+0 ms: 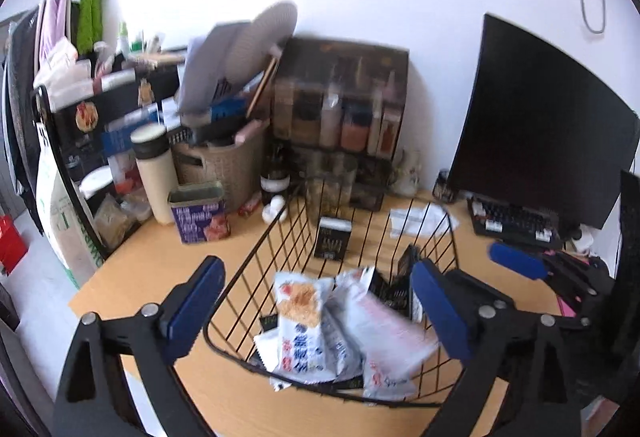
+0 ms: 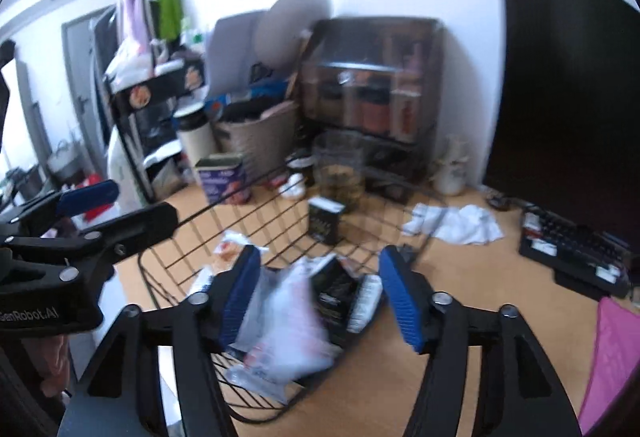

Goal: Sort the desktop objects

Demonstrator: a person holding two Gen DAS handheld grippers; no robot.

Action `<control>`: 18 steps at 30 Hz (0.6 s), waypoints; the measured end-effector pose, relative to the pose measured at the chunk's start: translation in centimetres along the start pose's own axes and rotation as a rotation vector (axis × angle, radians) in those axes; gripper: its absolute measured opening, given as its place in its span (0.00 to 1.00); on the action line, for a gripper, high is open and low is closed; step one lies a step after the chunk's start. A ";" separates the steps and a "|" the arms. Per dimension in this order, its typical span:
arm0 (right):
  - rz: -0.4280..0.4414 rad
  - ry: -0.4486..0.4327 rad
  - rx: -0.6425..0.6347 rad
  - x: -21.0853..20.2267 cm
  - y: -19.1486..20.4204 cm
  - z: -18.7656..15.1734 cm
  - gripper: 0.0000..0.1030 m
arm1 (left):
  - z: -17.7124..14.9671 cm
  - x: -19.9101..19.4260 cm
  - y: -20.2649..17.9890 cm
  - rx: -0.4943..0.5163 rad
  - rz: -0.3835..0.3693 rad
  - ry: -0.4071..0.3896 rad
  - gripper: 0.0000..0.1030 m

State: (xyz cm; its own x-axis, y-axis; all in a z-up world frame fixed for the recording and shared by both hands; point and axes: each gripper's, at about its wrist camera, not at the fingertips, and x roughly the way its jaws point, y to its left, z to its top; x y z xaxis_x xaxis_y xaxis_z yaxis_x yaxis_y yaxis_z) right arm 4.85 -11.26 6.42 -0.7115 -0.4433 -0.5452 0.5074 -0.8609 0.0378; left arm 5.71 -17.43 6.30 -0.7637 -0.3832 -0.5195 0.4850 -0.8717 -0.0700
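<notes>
The snack packets (image 1: pixel 320 325) lie heaped in the near end of a black wire basket (image 1: pixel 256 261) on the wooden worktop (image 1: pixel 152 257). In the left wrist view the heap sits between and below the left gripper (image 1: pixel 316 311), whose blue-padded fingers (image 1: pixel 192 305) stand wide apart with nothing pressed between them; the pads flank the basket's near end and touch no packet. The right gripper (image 2: pixel 320 301) likewise stands spread above the same heap, fingers (image 2: pixel 400 301) clear of the packets, gripping nothing.

The left wrist view shows the top packet sharply: a white wrapper with an orange picture and blue lettering, its long axis running from the basket's near rim away toward the far end, slightly tilted. A pinkish-white packet (image 1: pixel 384 329) lies beside it to the right, angled across. The right wrist view is blurred; there the packets (image 2: pixel 288 313) read only as pale shapes, but a dark sachet (image 2: pixel 332 289) among them shows more fully, and the left gripper (image 2: pixel 86 213) appears at the left edge.

A small black box (image 1: pixel 333 237) stands upright behind the basket's far end. Beyond, a purple tin (image 1: pixel 200 213), a cream flask (image 1: pixel 154 169), a woven basket (image 1: pixel 228 165), a monitor (image 1: pixel 540 125) and keyboard (image 1: pixel 516 221).
</notes>
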 end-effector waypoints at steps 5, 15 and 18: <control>-0.146 0.026 0.072 -3.9 -3.6 -2.6 0.66 | -1.1 -1.0 -4.9 0.122 -0.103 -0.029 0.95; -0.406 0.088 0.258 -13.6 -10.3 -11.9 0.66 | -5.7 -2.9 -15.3 0.324 -0.278 0.079 0.96; -0.420 0.090 0.292 -15.4 -11.2 -13.6 0.66 | -6.4 -3.6 -16.9 0.325 -0.347 0.105 0.96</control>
State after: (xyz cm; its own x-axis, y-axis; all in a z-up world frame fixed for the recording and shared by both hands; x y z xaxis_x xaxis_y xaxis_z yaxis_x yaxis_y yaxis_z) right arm 16.74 8.59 3.04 -0.7737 -0.0325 -0.6328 0.0209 -0.9994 0.0258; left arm 2.94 0.61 3.93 -0.8015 -0.0343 -0.5970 0.0377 -0.9993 0.0067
